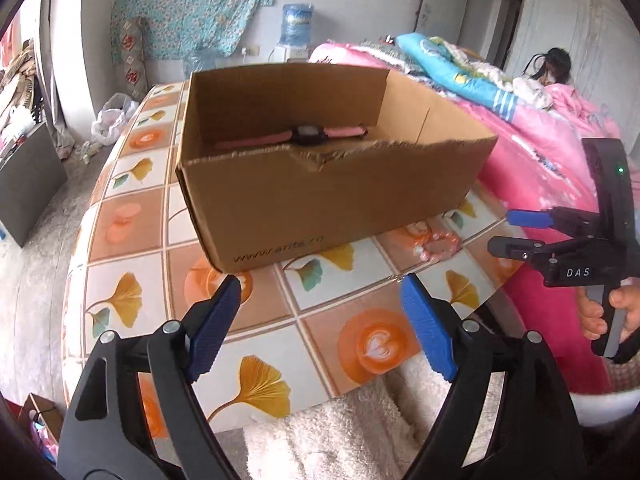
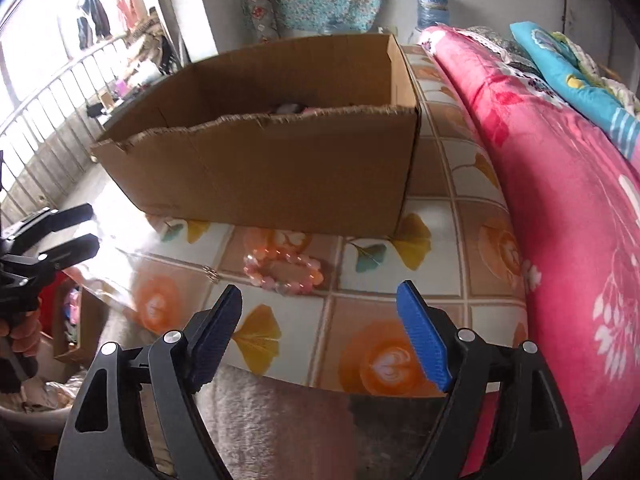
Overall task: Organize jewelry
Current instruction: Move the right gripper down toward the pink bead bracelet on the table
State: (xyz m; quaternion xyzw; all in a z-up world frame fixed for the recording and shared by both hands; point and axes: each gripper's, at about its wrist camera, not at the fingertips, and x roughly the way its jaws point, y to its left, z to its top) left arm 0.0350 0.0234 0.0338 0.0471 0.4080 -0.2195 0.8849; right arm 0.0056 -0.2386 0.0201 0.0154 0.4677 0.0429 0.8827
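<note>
Cardboard is the material of the open box that stands on the tiled surface, left of the pink bed cover. Inside the box, near its far wall, a watch with a pink strap lies flat, so this piece looks already put away. To the right, just beside the near wall of the box, a pink bead bracelet lies on the surface, and a small metal piece is close to its left; both are left to do. The left gripper and the right gripper hover with fingers wide open, holding nothing.
</note>
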